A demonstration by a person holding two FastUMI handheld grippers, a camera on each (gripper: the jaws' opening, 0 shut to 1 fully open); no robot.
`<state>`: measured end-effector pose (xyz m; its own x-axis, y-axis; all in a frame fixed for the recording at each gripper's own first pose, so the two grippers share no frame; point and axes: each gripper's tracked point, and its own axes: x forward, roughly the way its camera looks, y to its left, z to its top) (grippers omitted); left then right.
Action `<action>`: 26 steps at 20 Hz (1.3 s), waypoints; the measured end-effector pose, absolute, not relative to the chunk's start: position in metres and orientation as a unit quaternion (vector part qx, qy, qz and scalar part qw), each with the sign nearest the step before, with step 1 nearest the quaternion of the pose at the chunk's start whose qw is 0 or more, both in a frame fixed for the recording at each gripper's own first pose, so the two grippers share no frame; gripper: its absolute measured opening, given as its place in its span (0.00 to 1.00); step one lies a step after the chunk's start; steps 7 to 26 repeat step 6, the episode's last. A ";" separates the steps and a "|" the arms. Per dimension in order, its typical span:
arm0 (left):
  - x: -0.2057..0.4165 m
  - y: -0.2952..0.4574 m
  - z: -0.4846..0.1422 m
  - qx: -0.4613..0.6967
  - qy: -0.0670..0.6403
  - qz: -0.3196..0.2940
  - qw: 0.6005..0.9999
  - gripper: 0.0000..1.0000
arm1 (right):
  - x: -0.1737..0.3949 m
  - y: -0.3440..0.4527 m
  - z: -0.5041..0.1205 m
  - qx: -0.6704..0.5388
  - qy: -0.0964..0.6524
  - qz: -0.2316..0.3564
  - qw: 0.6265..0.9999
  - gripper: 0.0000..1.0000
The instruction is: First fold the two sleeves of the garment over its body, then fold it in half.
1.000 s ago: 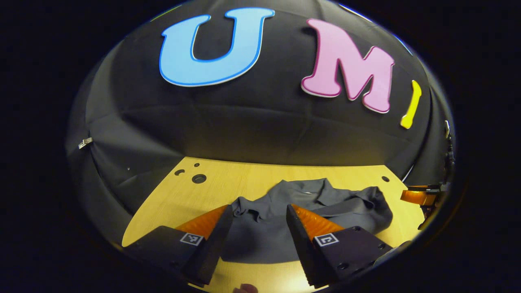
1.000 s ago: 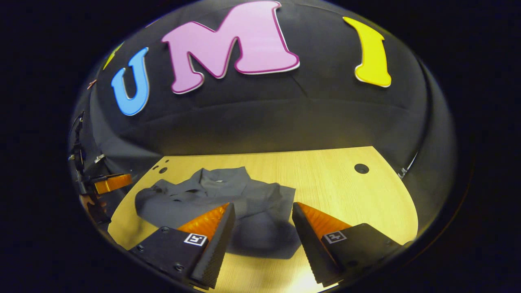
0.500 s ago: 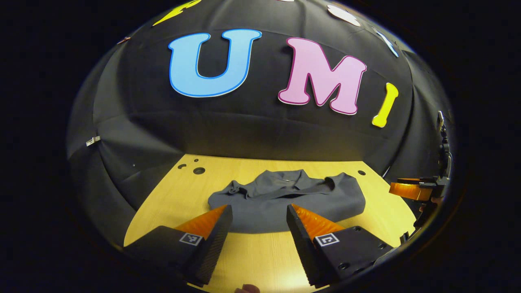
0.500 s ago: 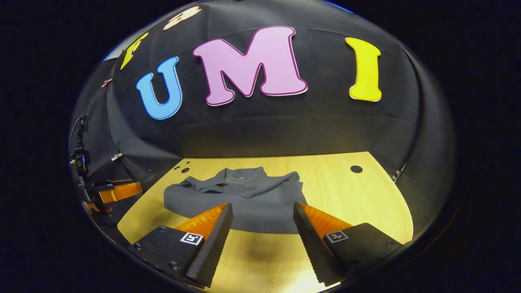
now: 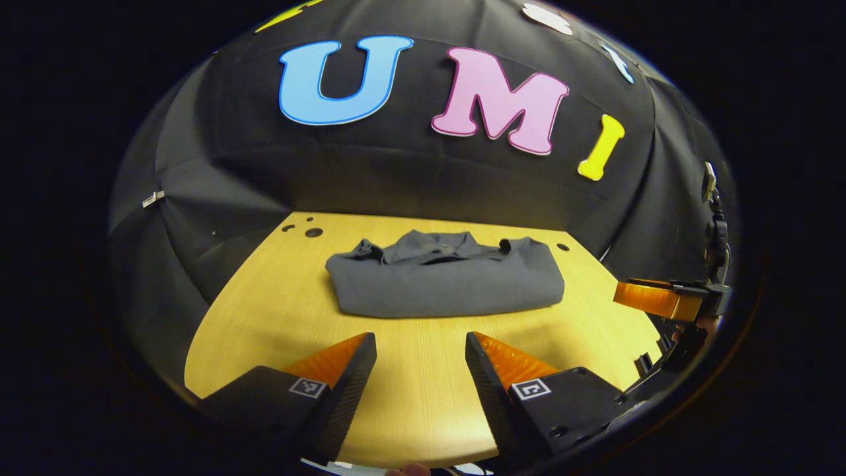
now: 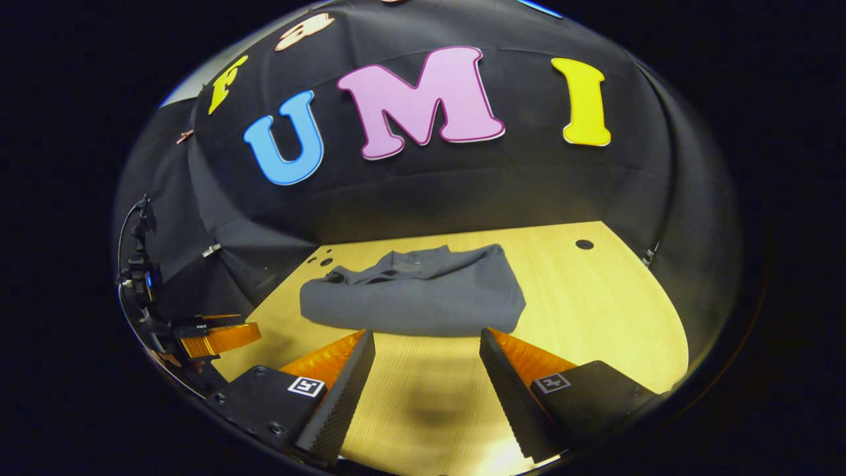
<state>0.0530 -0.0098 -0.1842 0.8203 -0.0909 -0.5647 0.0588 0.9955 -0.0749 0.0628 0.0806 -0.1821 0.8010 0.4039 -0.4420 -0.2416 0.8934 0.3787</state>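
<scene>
Now the grey garment (image 5: 446, 281) lies folded in half mid-table (image 5: 277, 311), both the left gripper (image 5: 420, 347) and right gripper (image 6: 426, 344) spread empty just short of it, so nothing looks left but retreat.

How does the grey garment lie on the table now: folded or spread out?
Folded. The garment is a compact rectangle, collar at the far edge, no sleeves sticking out, on the table.
</scene>
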 end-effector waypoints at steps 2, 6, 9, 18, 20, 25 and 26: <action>0.048 -0.013 -0.184 -0.025 0.299 -0.040 0.953 0.86 | 0.057 0.088 -0.186 0.151 0.271 0.182 0.933 0.98; 0.047 -0.003 -0.179 -0.017 0.285 -0.035 0.958 0.86 | 0.051 0.094 -0.199 0.161 0.296 0.182 0.924 0.99; 0.047 -0.003 -0.179 -0.017 0.285 -0.035 0.958 0.86 | 0.051 0.094 -0.199 0.161 0.296 0.182 0.924 0.99; 0.047 -0.003 -0.179 -0.017 0.285 -0.035 0.958 0.86 | 0.051 0.094 -0.199 0.161 0.296 0.182 0.924 0.99; 0.047 -0.003 -0.179 -0.017 0.285 -0.035 0.958 0.86 | 0.051 0.094 -0.199 0.161 0.296 0.182 0.924 0.99; 0.047 -0.003 -0.179 -0.017 0.285 -0.035 0.958 0.86 | 0.051 0.094 -0.199 0.161 0.296 0.182 0.924 0.99; 0.047 -0.003 -0.179 -0.017 0.285 -0.035 0.958 0.86 | 0.051 0.094 -0.199 0.161 0.296 0.182 0.924 0.99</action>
